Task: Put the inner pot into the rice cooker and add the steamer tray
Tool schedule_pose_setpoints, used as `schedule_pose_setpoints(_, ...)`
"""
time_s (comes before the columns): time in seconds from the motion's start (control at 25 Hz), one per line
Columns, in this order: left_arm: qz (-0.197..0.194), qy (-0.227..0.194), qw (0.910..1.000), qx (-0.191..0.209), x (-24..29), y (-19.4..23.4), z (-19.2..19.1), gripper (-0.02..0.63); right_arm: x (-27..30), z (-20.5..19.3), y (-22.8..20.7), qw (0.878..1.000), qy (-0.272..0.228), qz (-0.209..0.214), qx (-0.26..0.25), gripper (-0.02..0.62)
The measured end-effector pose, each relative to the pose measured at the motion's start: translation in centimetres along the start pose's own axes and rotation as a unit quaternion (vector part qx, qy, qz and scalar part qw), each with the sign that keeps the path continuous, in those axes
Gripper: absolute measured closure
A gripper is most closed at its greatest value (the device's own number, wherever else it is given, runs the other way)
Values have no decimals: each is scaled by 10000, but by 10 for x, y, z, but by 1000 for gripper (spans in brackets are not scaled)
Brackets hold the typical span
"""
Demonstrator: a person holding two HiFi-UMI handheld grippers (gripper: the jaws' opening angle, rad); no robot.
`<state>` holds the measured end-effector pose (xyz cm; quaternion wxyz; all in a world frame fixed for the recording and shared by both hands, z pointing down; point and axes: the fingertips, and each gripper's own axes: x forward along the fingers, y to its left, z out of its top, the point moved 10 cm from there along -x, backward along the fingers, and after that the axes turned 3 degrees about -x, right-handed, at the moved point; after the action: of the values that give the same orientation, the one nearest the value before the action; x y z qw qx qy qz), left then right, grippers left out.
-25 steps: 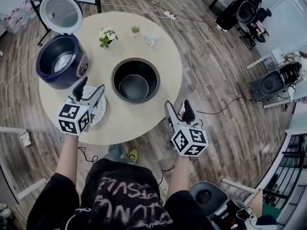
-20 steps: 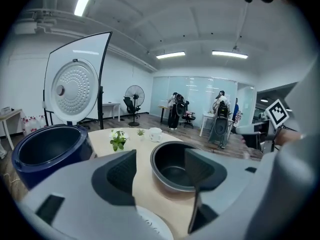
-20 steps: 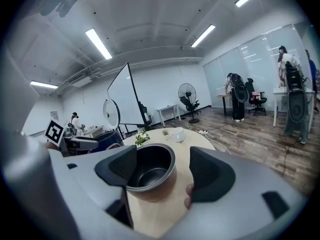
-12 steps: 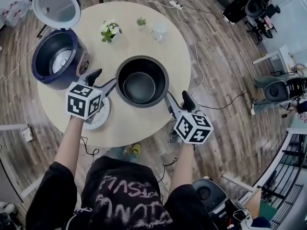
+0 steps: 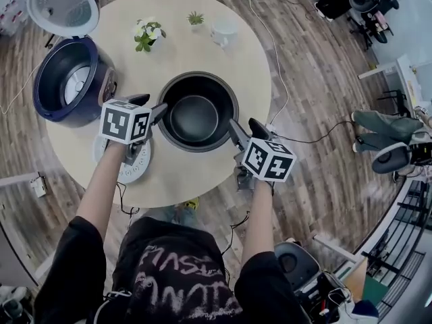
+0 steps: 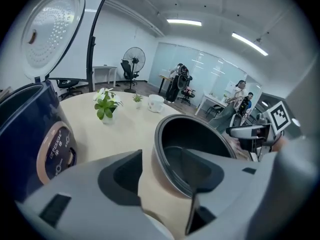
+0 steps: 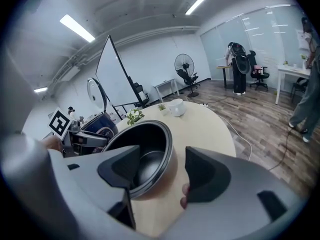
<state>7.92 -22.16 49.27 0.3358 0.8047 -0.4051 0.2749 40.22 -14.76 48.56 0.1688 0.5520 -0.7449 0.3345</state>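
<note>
Your left tongs (image 5: 154, 105) and right tongs (image 5: 244, 125) straddle opposite sides of the pot's (image 5: 196, 117) rim at mid-tabletop (image 5: 175, 52). Both are wide but closing, not yet pinching. That sets up a level two-sided lift toward the open cooker (image 5: 67, 86), far left.

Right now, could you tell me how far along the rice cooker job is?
Done: the rice cooker stands open. In hand: the left gripper and right gripper straddle opposite sides of the rim of the pot on the table, jaws closing but not yet pressing. Left: lift the pot into the cooker, then add the steamer tray, which lies by the left gripper.
</note>
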Motion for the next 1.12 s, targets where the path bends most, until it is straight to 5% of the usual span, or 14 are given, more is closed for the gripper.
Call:
schedule_pose_setpoints(0.36,91,377,9992,-13,24,2,-2,388,39,-7,-4,9967,808,-31,46,348)
schedule_pose_setpoints(0.52,29,374,9993,-80,28,2,-2,436,43,-7,-4,9964,833,-130,20,439)
schedule_pose_setpoints(1.12,-331,159,9976,-579,31,1,-9,509,43,-13,-3,9963,695,-42,507,508)
